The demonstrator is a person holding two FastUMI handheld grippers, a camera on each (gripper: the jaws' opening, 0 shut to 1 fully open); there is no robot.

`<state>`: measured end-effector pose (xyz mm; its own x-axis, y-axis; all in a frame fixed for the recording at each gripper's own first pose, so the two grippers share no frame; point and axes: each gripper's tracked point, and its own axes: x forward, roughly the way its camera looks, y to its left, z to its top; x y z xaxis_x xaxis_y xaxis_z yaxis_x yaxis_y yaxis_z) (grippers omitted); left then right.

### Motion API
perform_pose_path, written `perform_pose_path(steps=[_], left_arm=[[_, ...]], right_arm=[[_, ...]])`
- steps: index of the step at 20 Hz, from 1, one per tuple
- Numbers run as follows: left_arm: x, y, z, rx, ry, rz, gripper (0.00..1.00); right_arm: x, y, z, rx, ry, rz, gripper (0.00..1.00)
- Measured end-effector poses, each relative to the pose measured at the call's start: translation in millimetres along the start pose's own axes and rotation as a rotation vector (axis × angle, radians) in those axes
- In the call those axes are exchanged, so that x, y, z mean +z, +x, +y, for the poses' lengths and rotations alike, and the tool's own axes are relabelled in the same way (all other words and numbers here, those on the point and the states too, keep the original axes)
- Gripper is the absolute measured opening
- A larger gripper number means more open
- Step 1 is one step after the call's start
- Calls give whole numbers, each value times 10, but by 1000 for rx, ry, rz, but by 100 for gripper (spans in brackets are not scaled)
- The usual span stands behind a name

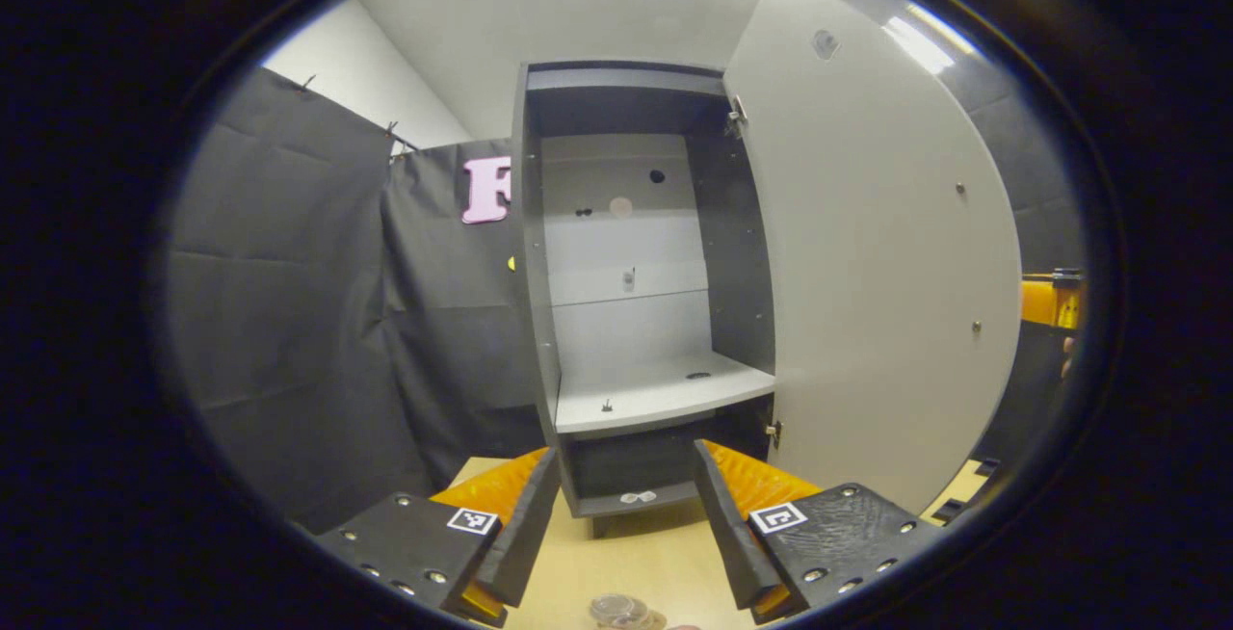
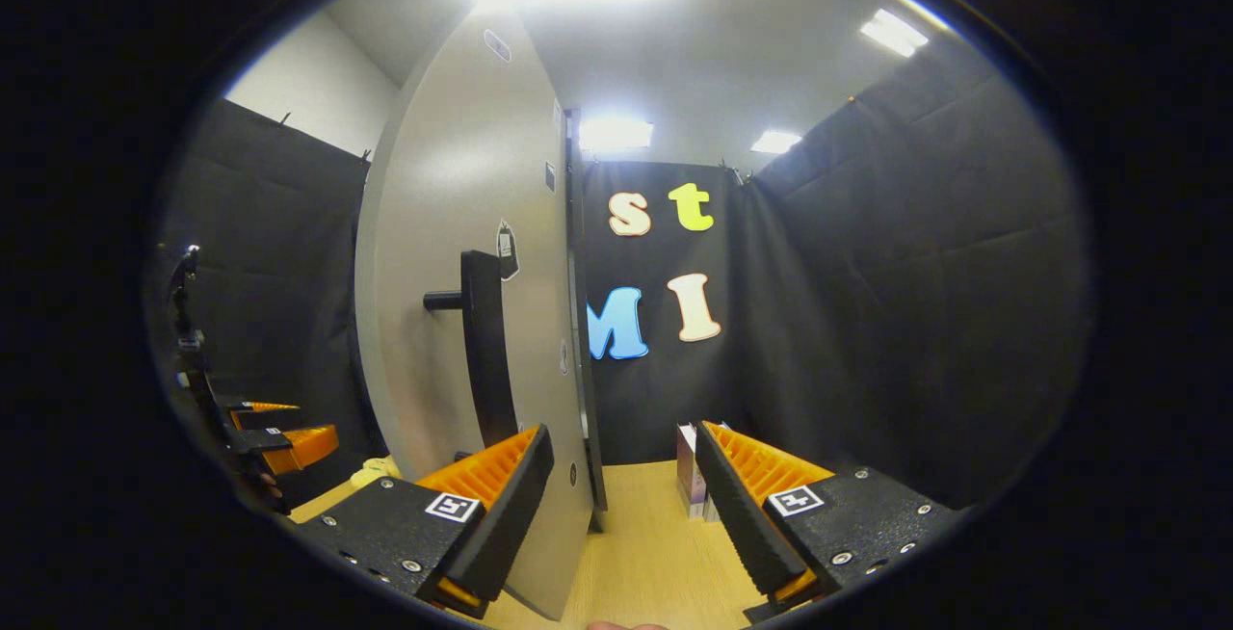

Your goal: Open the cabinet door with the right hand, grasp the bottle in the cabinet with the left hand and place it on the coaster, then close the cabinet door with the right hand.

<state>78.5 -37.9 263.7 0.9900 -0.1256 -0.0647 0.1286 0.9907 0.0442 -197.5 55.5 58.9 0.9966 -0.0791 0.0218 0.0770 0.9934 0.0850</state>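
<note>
Two steps are judged done: the cabinet door (image 1: 867,254) is swung wide, and the shelf (image 1: 655,394) is seen bare. Both the left claw (image 1: 624,534) and right claw (image 2: 621,505) are held apart, empty. A glassy object (image 1: 621,611), possibly the bottle on the coaster, is cut off at the counter (image 1: 626,553) edge. Closing is left.

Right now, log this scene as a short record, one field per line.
cabinet door: swung wide open
door handle: free, not gripped
cabinet shelf: no bottle visible on it
left gripper: open, holding nothing, facing the cabinet
right gripper: open, straddling the door's edge, not touching the handle
table: a small clear round thing lies at the near edge, identity uncertain
next step: probably closing the door
</note>
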Motion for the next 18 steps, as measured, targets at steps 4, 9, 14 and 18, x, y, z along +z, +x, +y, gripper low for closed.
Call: perform_pose_path(steps=[4, 9, 14, 18], left_arm=[[-53, 113, 218, -62, -20, -16, 79], [-204, 159, 484, -66, -32, 7, 79], [-249, 150, 739, -21, -21, 13, 79], [-223, 195, 837, 22, -34, 22, 79]], right_arm=[[6, -127, 279, -46, -8, -20, 93], [-106, -8, 643, -56, 10, 9, 93], [-117, 175, 1125, 55, 10, 14, 93], [-238, 465, 1476, 147, 11, 63, 93]])
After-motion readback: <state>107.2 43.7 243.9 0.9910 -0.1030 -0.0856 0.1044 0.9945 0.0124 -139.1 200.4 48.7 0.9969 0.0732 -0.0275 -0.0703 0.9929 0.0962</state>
